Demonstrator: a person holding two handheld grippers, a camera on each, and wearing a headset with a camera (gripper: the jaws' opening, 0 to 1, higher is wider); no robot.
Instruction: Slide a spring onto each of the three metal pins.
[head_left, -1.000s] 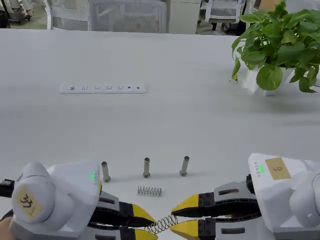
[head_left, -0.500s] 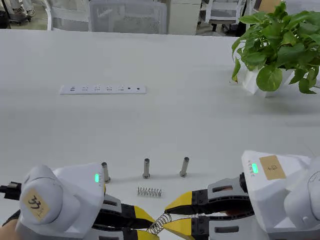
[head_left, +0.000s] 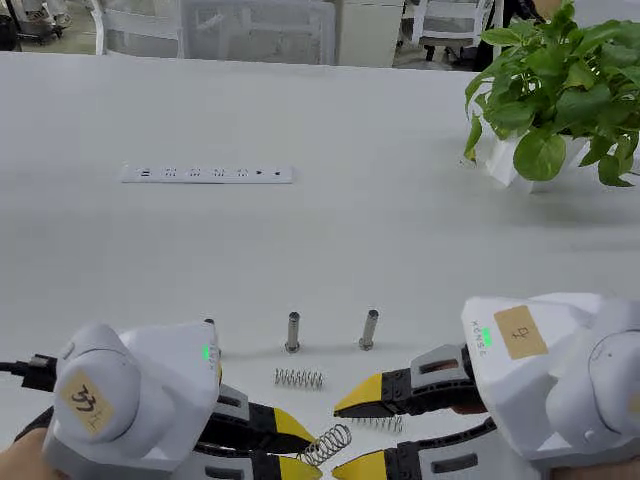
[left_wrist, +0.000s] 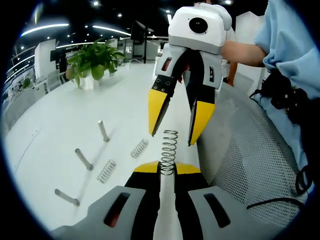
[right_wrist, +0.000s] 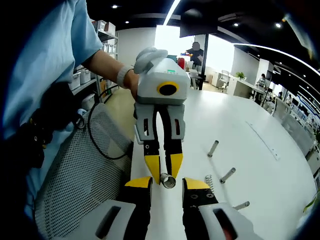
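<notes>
Where the desk (head_left: 400, 200) lies nearest us, we enter item 1: the left tongs (head_left: 300, 452), yellow-tipped, pinching 1 end of the held spring (head_left: 327, 445). The rest of that spring juts free toward the right tongs (head_left: 342, 440). In the left gripper view, the left tongs (left_wrist: 167, 167) clamp the held spring (left_wrist: 169, 150) at its base, and its coils stand out along the line of the jaws.

Item 2: the right tongs, spread wide. In the head view 1 tip sits above and 1 below the spring's free end, and we see neither touching it. In the right gripper view, the right tongs (right_wrist: 168, 186) gape on either side of the held spring (right_wrist: 167, 180), seen end-on.

Item 3: a second spring (head_left: 378, 424), lying flat on the desk in the gap between the spread jaws.

Item 4: a third spring (head_left: 299, 378), lying flat just in front of the middle pin (head_left: 293, 332).

Item 5: 3 metal pins standing in a row, all bare. The left pin (head_left: 209, 323) shows only its top behind the left tongs' white housing, and the right pin (head_left: 369, 329) stands clear.

Item 6: a white power strip (head_left: 207, 174), well beyond the pins.

Item 7: a potted plant (head_left: 555, 85) at the far right.

Item 8: chairs (head_left: 255, 30) past the desk's far edge.
</notes>
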